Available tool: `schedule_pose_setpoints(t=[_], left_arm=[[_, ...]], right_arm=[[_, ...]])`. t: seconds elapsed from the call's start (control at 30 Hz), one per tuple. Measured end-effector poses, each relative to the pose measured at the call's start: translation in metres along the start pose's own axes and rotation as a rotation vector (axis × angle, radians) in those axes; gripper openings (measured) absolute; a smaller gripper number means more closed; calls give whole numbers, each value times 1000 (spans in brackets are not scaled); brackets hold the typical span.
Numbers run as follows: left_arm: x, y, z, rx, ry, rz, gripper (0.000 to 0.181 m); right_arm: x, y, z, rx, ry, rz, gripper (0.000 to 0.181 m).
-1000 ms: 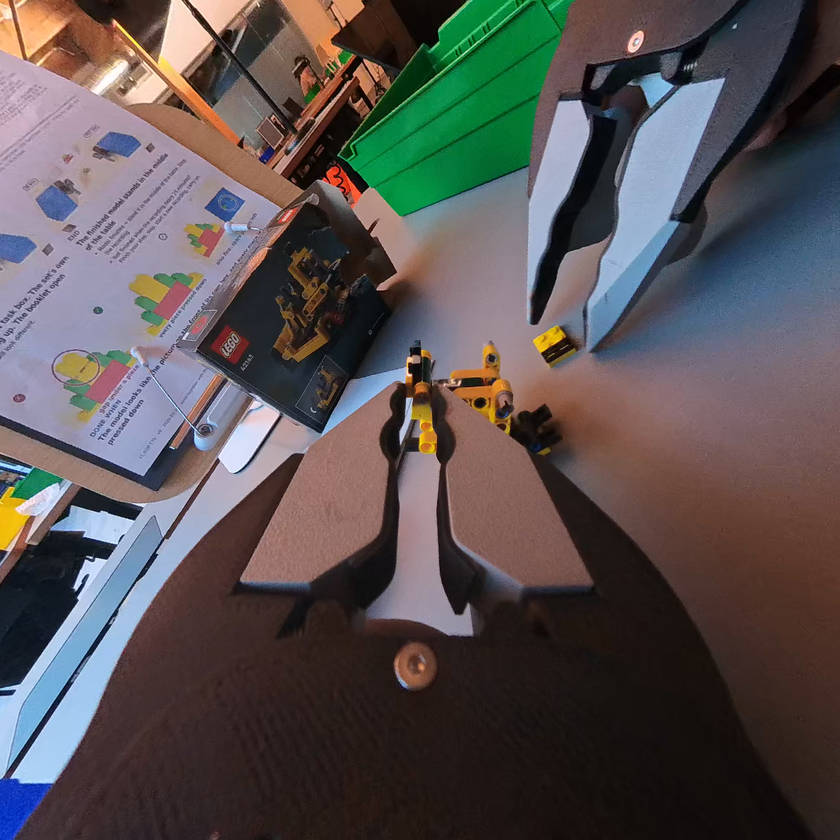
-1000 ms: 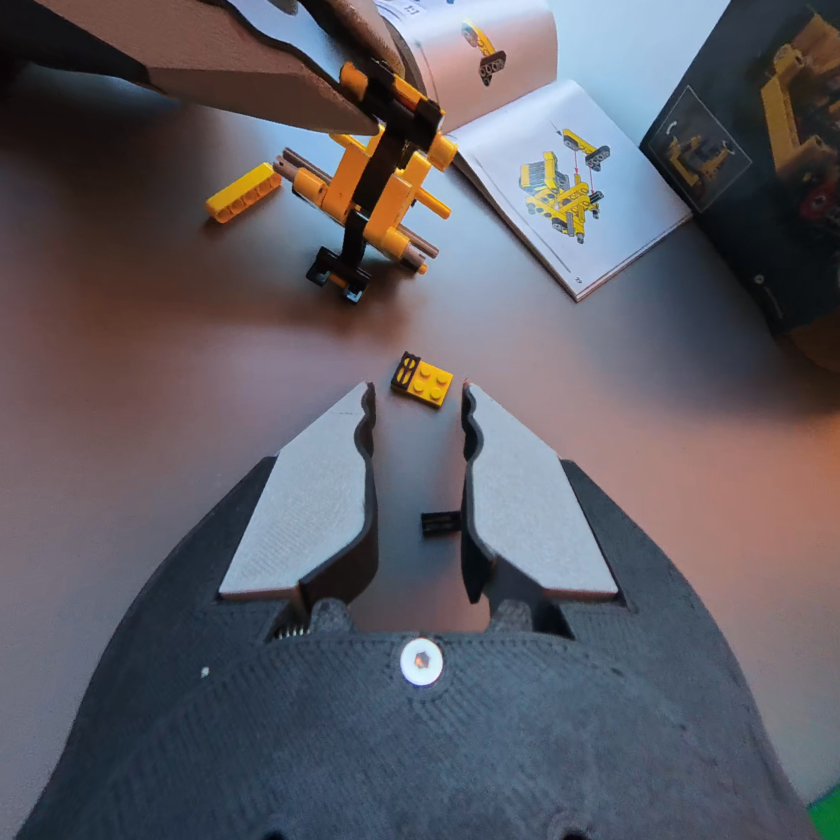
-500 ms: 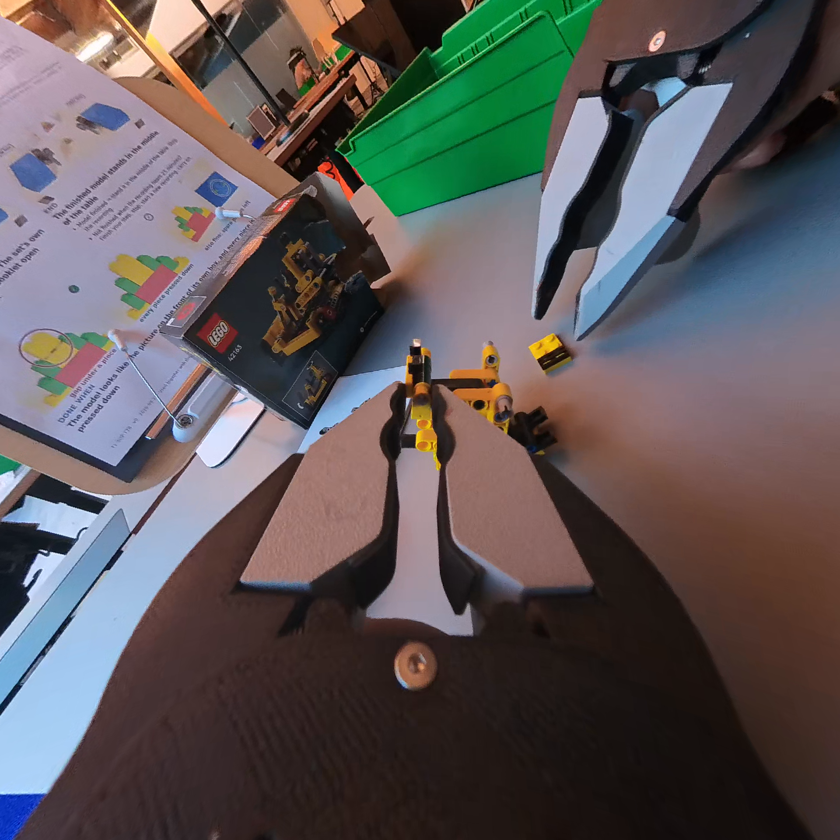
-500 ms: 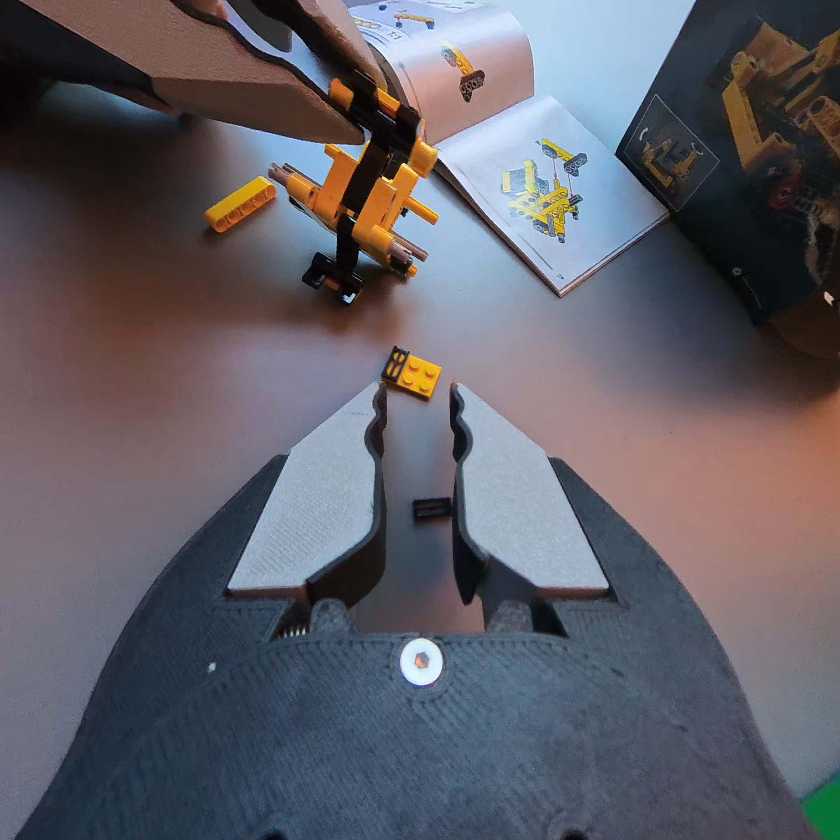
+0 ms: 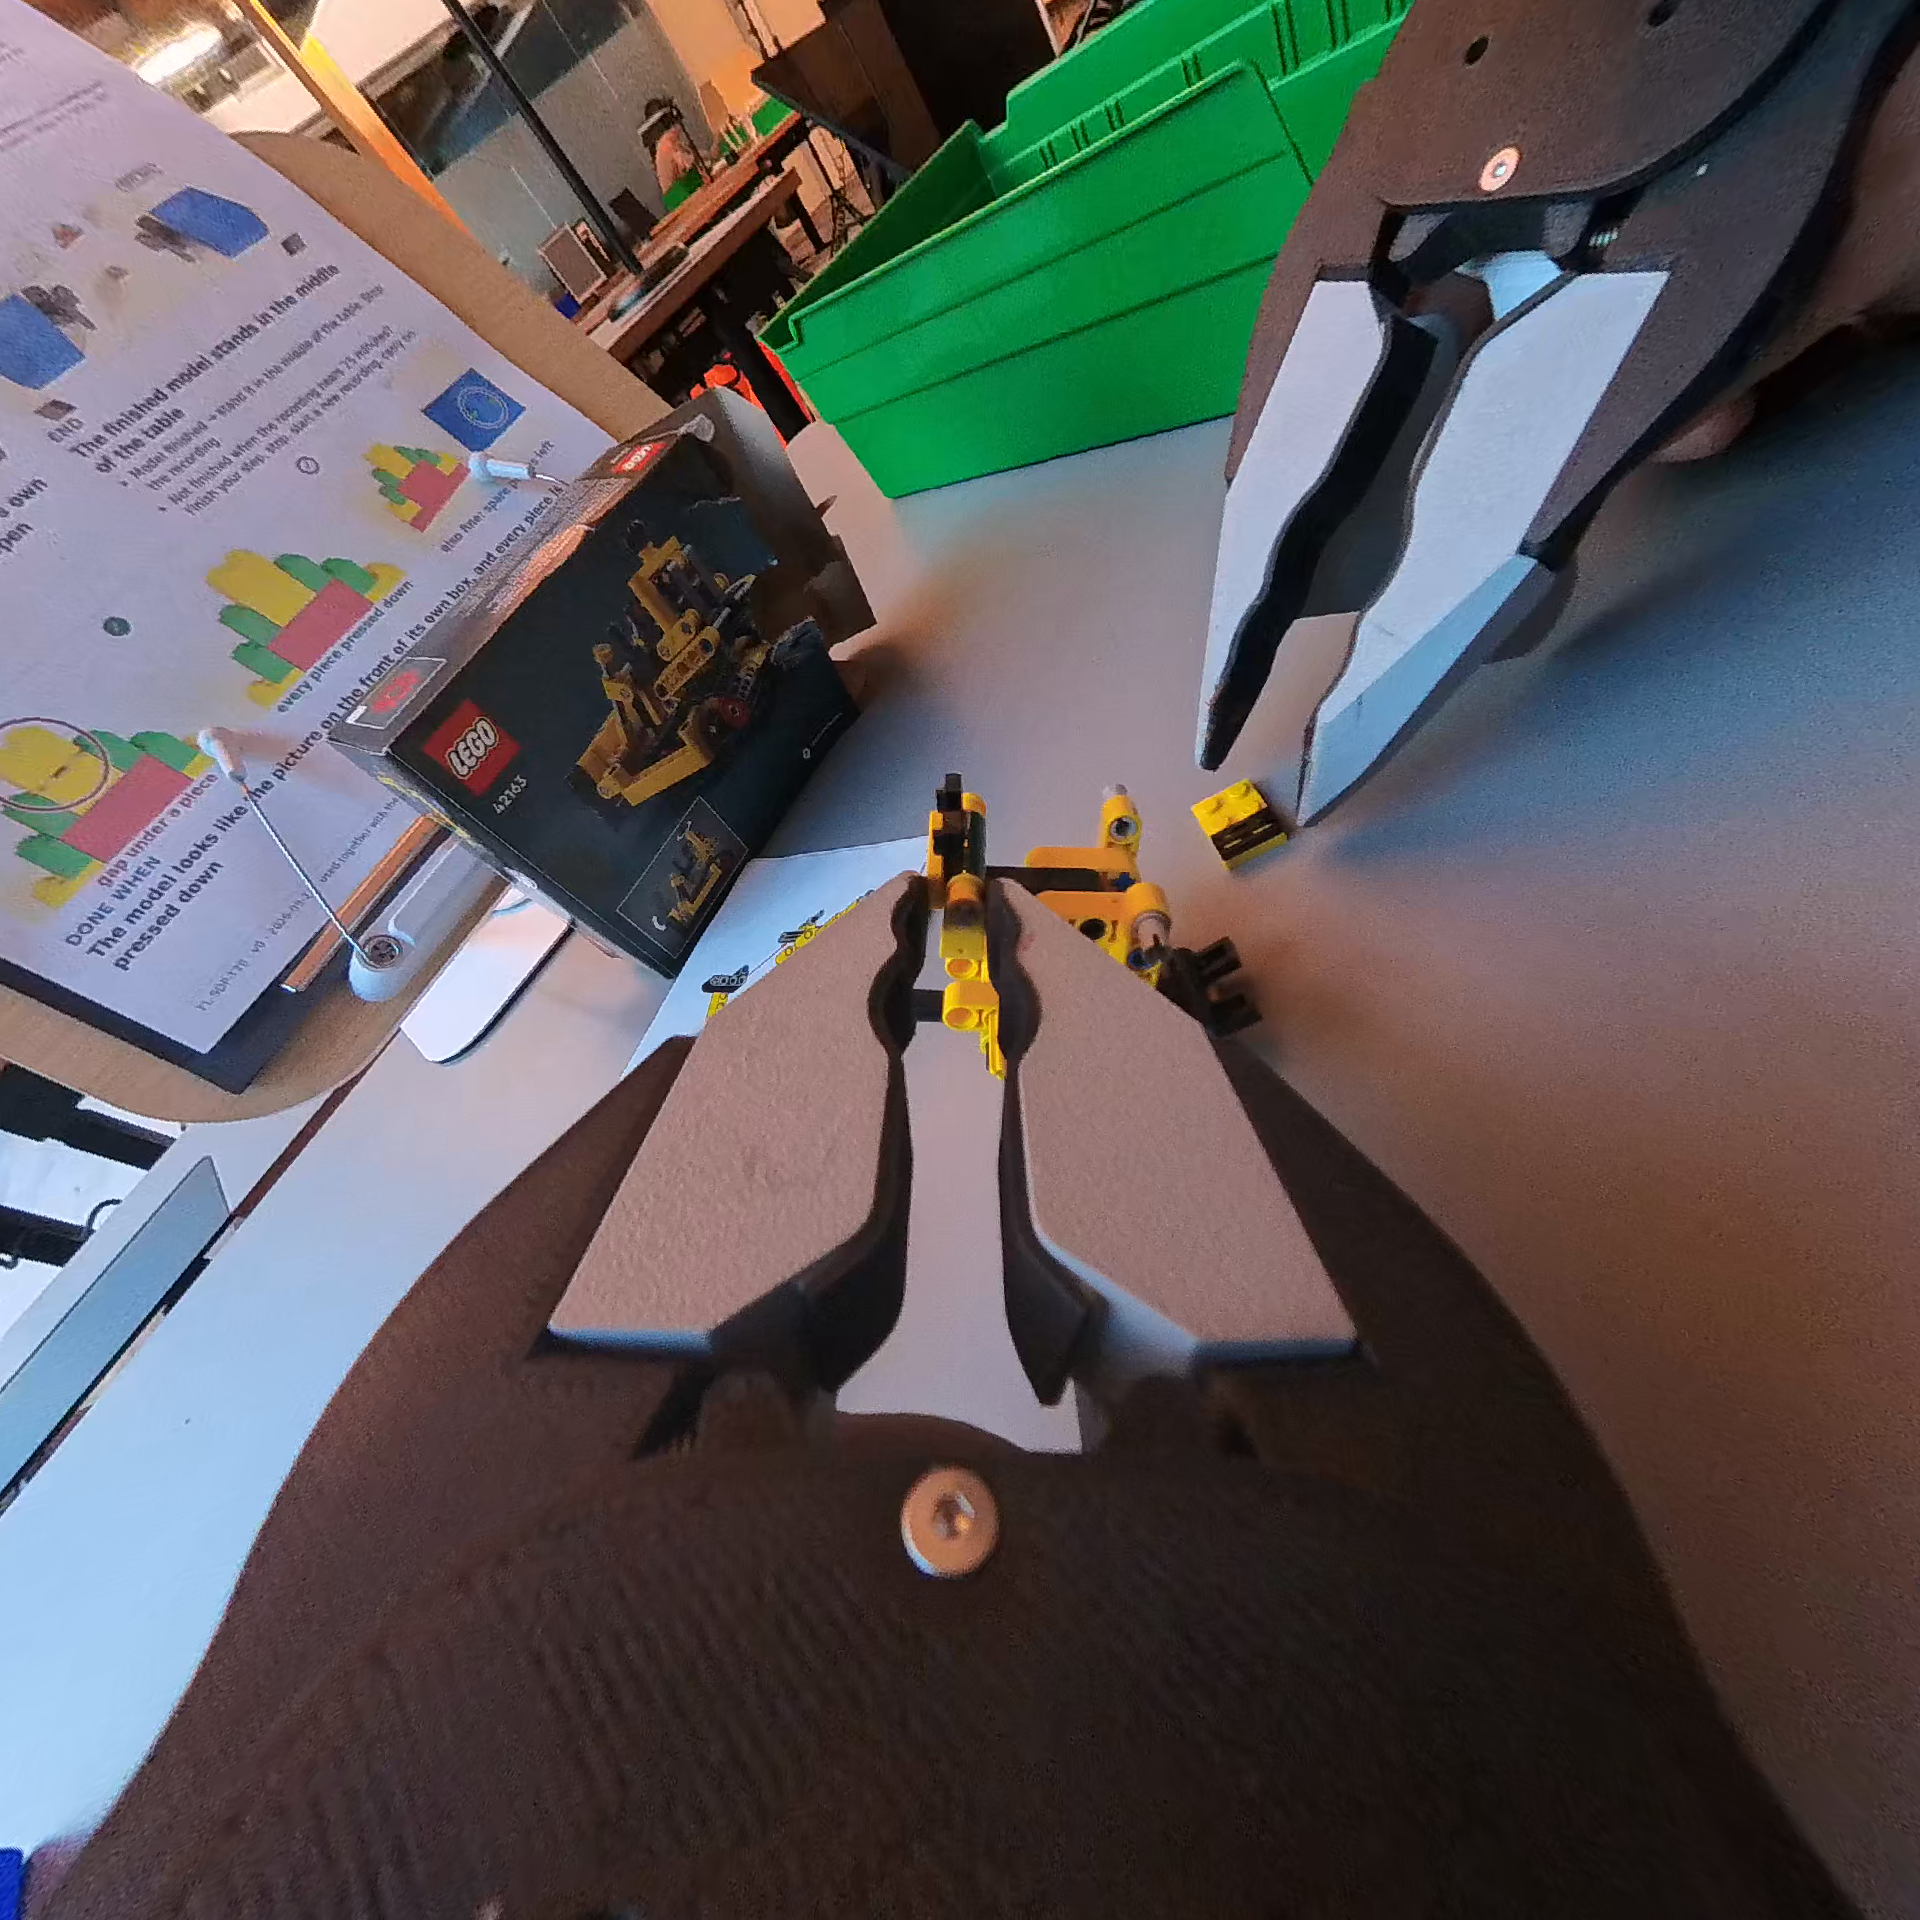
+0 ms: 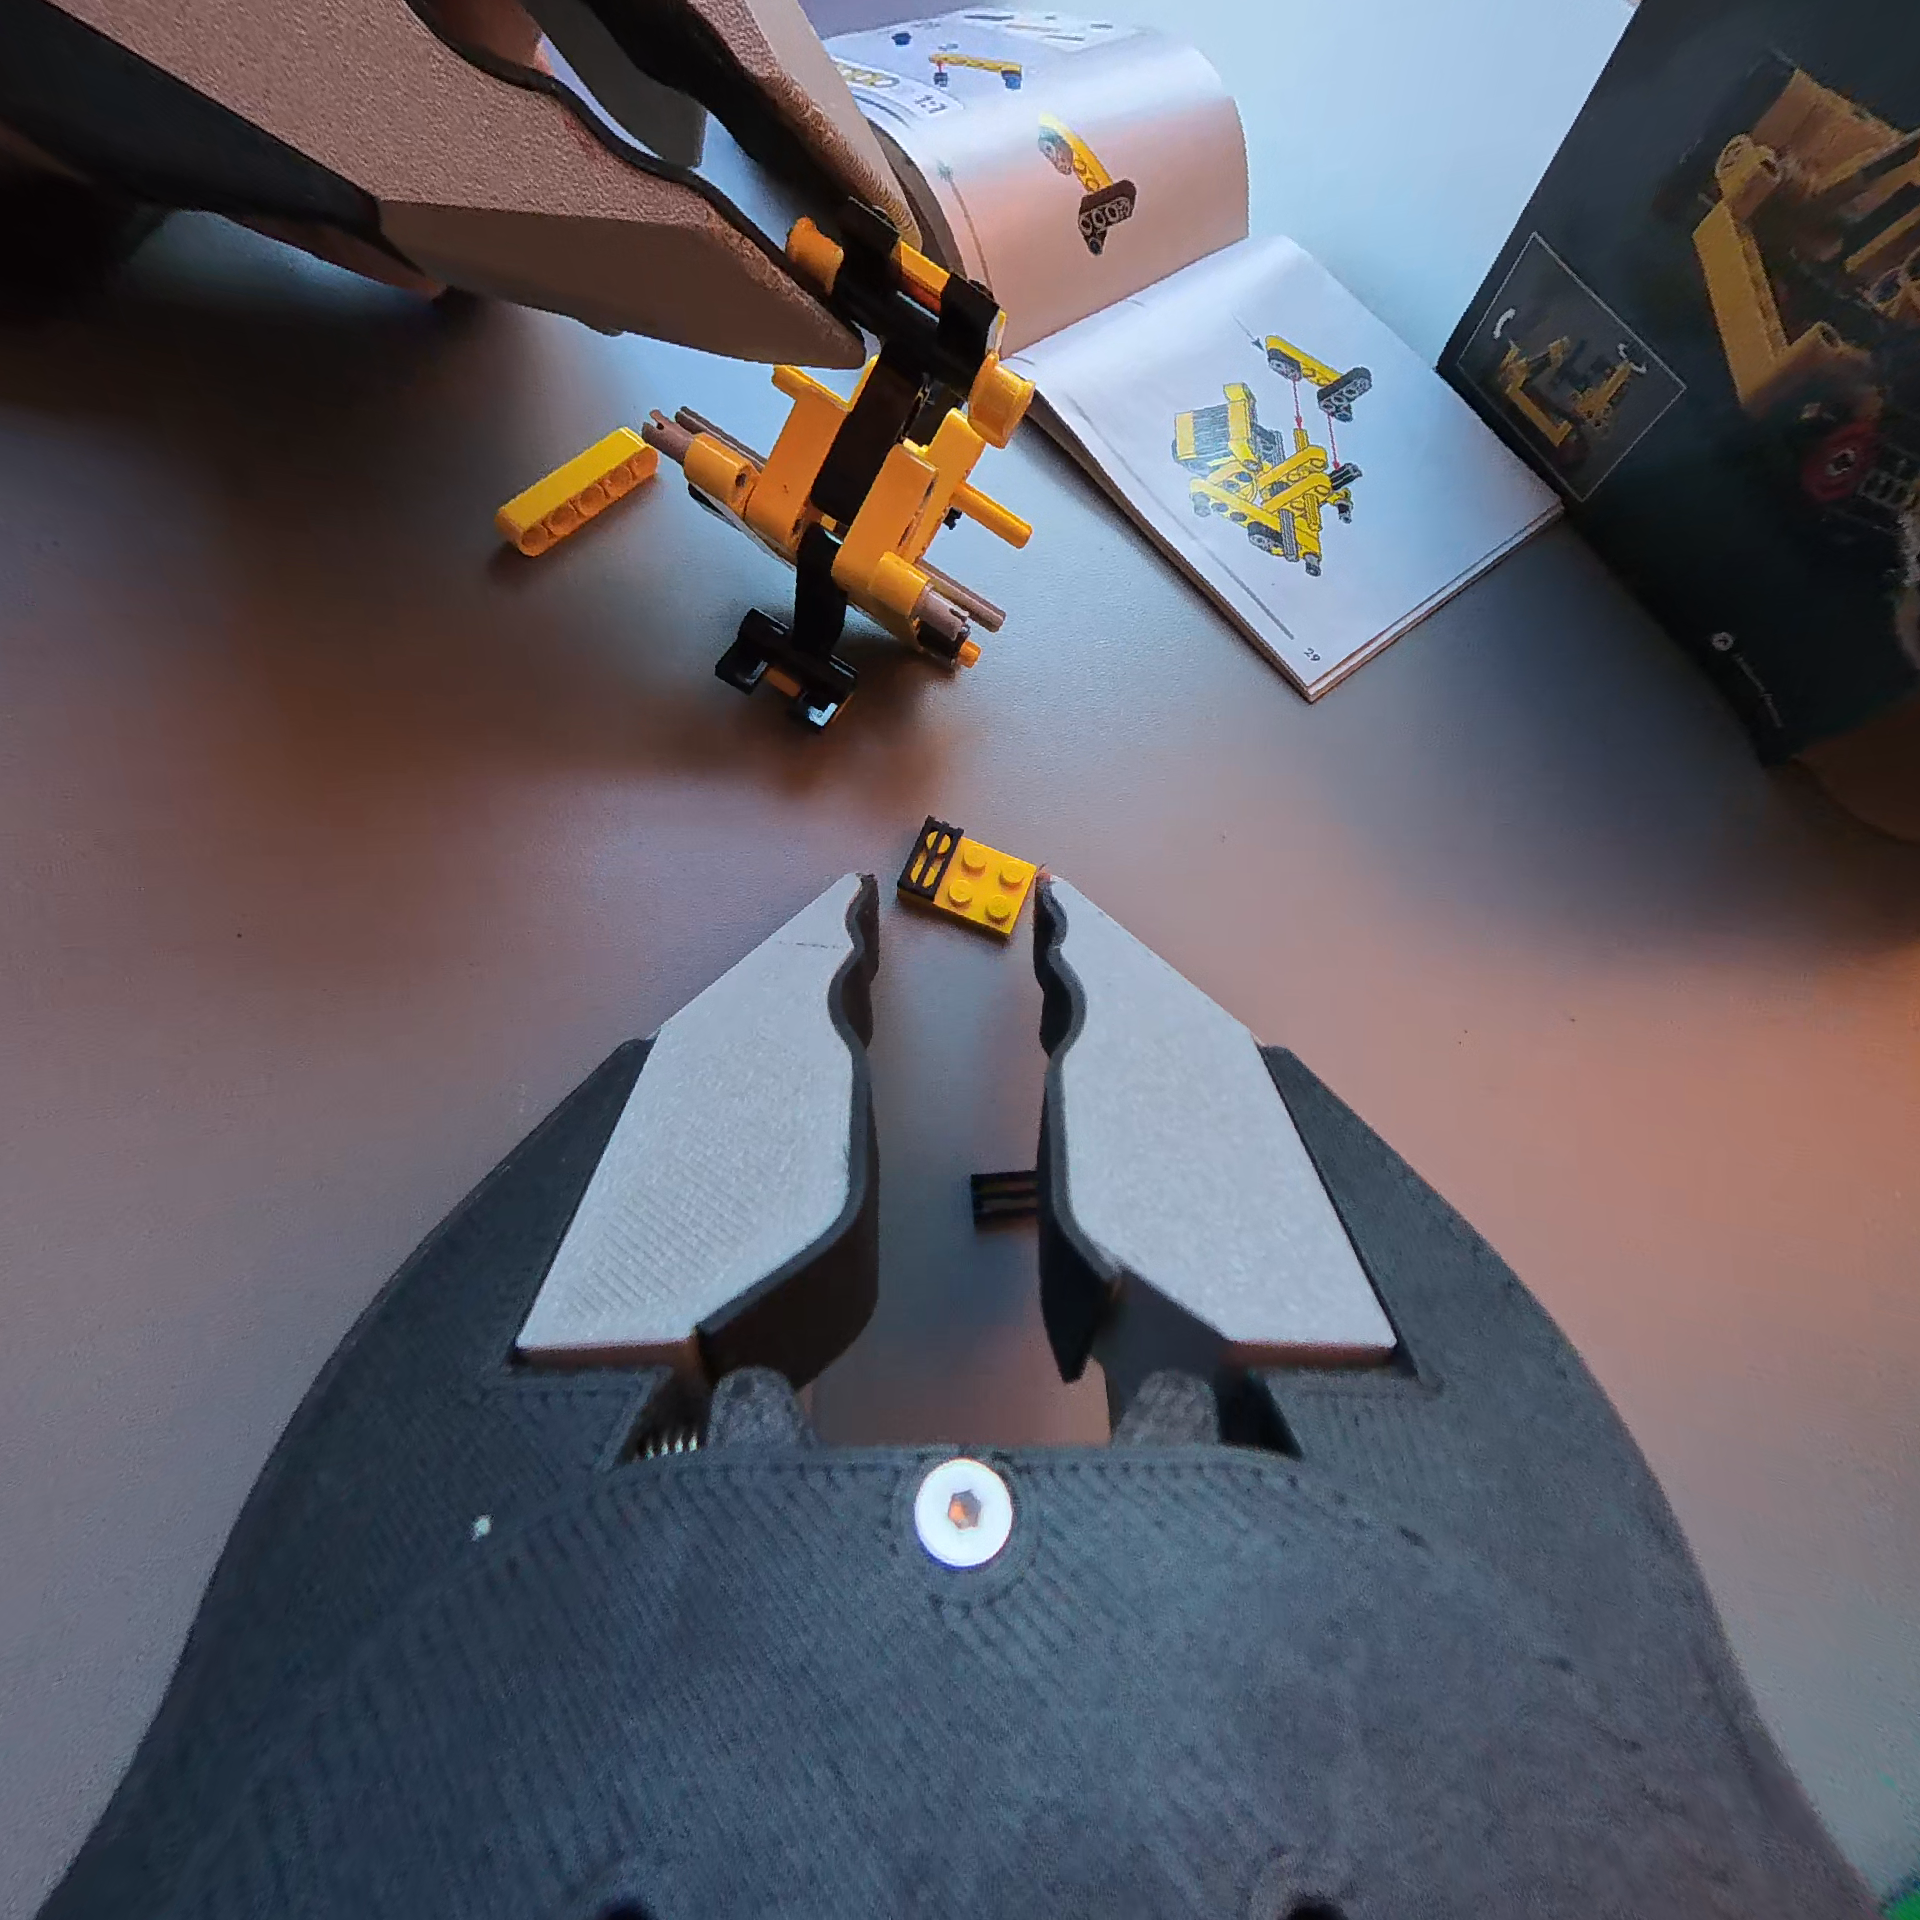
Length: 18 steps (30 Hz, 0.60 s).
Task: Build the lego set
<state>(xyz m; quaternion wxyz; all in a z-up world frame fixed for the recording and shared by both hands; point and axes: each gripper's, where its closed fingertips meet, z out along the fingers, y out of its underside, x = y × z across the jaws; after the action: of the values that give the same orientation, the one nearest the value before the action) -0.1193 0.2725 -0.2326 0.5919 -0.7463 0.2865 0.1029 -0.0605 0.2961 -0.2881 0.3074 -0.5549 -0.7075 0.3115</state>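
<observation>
My left gripper (image 5: 961,914) is shut on the top of a yellow and black lego assembly (image 5: 1081,894). The right wrist view shows the assembly (image 6: 873,488) tilted, with its black foot resting on the grey table (image 6: 312,831). My right gripper (image 6: 951,899) is open, its tips low on either side of a small yellow plate with a black grille piece (image 6: 971,878); the right fingertip sits at the plate's edge. The left wrist view shows that plate (image 5: 1238,821) under the right gripper (image 5: 1262,769). A small black piece (image 6: 1003,1195) lies between the right fingers.
A loose yellow beam (image 6: 577,490) lies left of the assembly. An open instruction booklet (image 6: 1278,457) lies behind it. The dark set box (image 5: 613,717) stands at the left, beside a printed sheet on a stand (image 5: 187,582). Green bins (image 5: 1039,291) stand at the back. Left tips to right tips: about 9 centimetres. From the right gripper's tips to the small black piece (image 6: 1003,1195) is close to 6 centimetres.
My right gripper has come down and forward, so its tips now flank the yellow plate, and its jaws stand a little narrower. The left gripper still holds the assembly in nearly the same place.
</observation>
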Motion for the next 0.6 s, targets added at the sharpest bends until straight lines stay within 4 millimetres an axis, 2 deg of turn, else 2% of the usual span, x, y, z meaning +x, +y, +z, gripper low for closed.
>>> schedule_pose_setpoints(t=[0.4,0.6], left_arm=[[3,-2,0,7,8,17,8],[6,-3,0,10,32,10,7]], right_arm=[[-1,5,5,-40,-12,1,29],[-3,5,5,-42,-14,-14,18]])
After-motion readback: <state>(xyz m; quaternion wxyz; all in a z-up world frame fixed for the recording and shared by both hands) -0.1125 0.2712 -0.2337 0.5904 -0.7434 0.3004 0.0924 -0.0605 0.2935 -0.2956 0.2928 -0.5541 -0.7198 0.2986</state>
